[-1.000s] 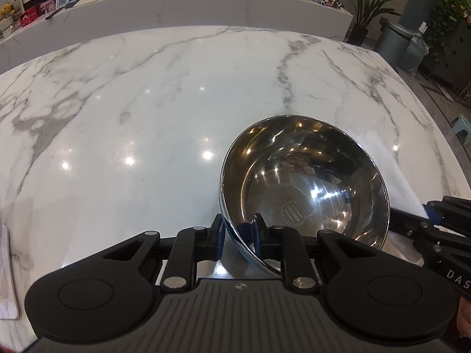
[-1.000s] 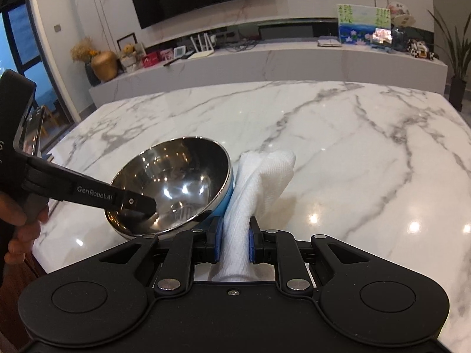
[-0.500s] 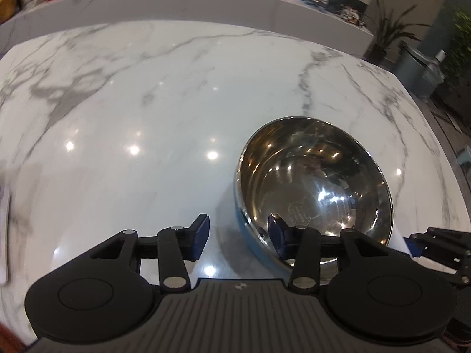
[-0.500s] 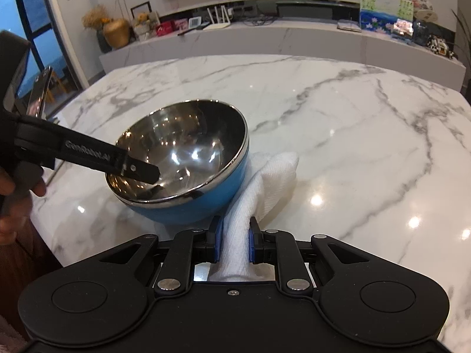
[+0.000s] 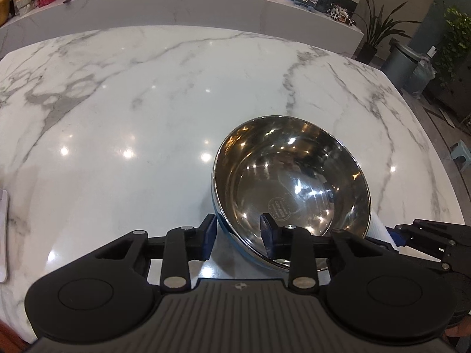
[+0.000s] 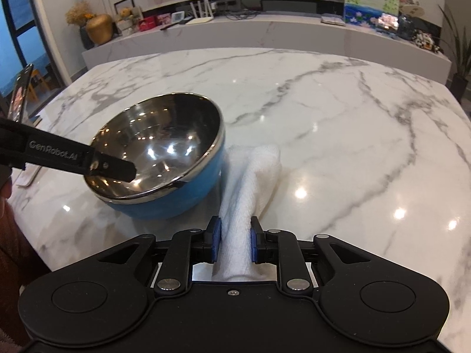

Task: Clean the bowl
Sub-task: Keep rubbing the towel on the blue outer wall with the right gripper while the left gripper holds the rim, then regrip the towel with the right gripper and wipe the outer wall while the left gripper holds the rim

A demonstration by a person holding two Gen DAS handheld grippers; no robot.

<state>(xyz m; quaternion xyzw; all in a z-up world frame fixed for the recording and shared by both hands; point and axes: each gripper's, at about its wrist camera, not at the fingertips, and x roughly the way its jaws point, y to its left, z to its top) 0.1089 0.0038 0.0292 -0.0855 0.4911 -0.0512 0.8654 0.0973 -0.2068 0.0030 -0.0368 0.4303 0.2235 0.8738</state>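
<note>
A steel bowl [image 5: 291, 188] with a blue outer shell rests on the marble table [image 5: 132, 111]; it also shows in the right wrist view [image 6: 159, 153], tilted slightly. My left gripper [image 5: 238, 234] is open, its jaws straddling the bowl's near rim without gripping, one finger inside and one outside. In the right wrist view its finger [image 6: 112, 166] reaches over the rim. My right gripper [image 6: 234, 242] is shut on a white cloth [image 6: 250, 176] that lies on the table just right of the bowl. The cloth's edge [image 5: 378, 229] peeks out behind the bowl.
A flat white object [image 5: 3, 235] lies at the table's left edge. A phone on a stand [image 6: 20, 94] is at the far left. A marble counter [image 6: 265, 29] with ornaments runs behind the table. A bin [image 5: 403, 64] and plants stand off to the right.
My left gripper opened from its grip on the bowl rim and stays astride it. The bowl settled onto the table. The right gripper eased its squeeze on the cloth slightly.
</note>
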